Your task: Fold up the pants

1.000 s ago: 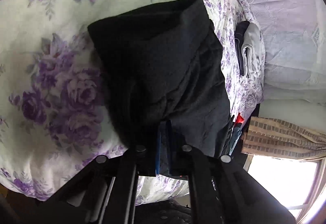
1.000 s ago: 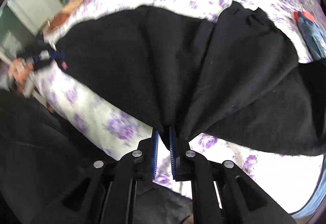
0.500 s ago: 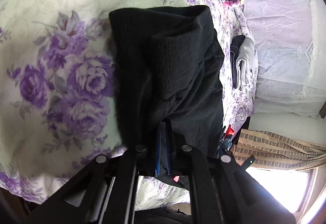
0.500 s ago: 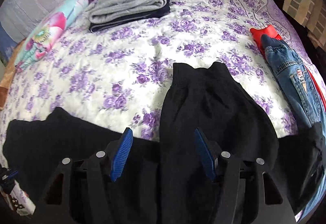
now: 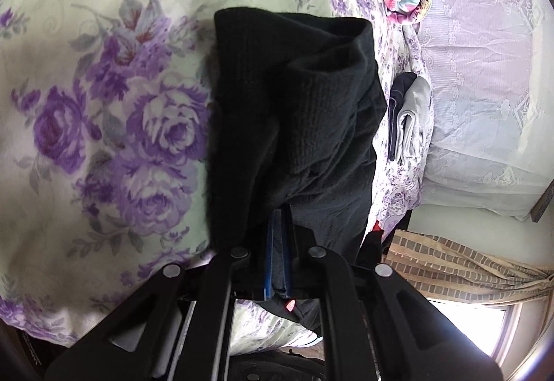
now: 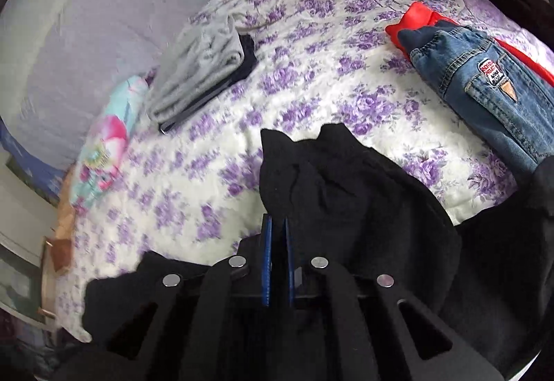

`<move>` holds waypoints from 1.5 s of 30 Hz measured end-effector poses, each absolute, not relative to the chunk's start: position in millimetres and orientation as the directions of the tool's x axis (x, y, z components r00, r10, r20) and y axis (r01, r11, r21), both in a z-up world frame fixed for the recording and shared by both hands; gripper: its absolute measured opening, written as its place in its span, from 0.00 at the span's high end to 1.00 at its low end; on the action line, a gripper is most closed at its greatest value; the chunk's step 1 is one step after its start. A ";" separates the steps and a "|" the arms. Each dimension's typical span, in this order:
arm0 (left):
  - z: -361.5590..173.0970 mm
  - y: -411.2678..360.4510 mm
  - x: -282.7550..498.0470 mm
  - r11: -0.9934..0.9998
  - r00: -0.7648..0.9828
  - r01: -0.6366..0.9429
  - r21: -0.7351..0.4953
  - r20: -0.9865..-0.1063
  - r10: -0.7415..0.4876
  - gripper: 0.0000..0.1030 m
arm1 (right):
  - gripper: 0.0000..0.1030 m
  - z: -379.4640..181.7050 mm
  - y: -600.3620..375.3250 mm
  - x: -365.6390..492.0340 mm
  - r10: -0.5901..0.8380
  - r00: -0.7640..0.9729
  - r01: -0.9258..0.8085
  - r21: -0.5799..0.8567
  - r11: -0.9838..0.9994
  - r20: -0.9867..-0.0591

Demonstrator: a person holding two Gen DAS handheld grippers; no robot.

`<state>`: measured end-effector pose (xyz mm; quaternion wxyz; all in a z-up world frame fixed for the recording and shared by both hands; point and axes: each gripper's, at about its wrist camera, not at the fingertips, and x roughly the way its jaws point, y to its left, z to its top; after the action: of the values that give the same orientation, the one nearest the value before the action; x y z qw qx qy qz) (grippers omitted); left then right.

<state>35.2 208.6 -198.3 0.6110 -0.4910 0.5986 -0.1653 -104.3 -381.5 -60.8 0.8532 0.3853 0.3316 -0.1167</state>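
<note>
Black pants (image 5: 297, 124) lie bunched on the floral bedspread (image 5: 104, 124). In the left wrist view my left gripper (image 5: 278, 218) is shut on a fold of the black fabric, which drapes over its blue fingertips. In the right wrist view the pants (image 6: 346, 194) lie folded over just ahead of and to the right of my right gripper (image 6: 277, 225). Its blue pads stand close together with a narrow gap, right at the left edge of the cloth. I cannot see cloth between them.
A folded grey and dark stack (image 6: 200, 69) lies at the back of the bed. Folded jeans (image 6: 484, 83) on red cloth (image 6: 415, 17) lie at the right. A colourful rolled blanket (image 6: 104, 152) is at the left. Pillows (image 5: 484, 69) line the bed's head.
The right gripper let go of the pants, opened wide, swung toward the bed, and has now closed again at the fold's edge. The left gripper stays shut on the pants and moved closer to the bedspread.
</note>
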 end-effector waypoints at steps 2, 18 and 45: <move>-196.7 207.4 36.3 0.471 0.223 -0.381 -0.795 -0.574 -0.788 0.94 | 0.93 -32.1 -399.3 -127.9 0.073 0.835 0.387 0.677 0.625 -0.545; -192.6 201.1 47.1 0.515 0.182 -0.351 -0.782 -0.596 -0.782 0.94 | 0.84 -124.3 -465.5 -332.9 -0.180 0.772 0.636 0.746 0.197 -0.610; -201.1 204.0 43.5 0.457 0.193 -0.383 -0.803 -0.553 -0.810 0.94 | 0.91 -138.1 -477.7 -366.4 -0.201 0.762 0.644 0.753 0.136 -0.616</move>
<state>43.5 204.0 -201.1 0.5973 -0.4895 0.6096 -0.1789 -366.4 -477.7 -138.1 0.7300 0.5900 0.1876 -0.2895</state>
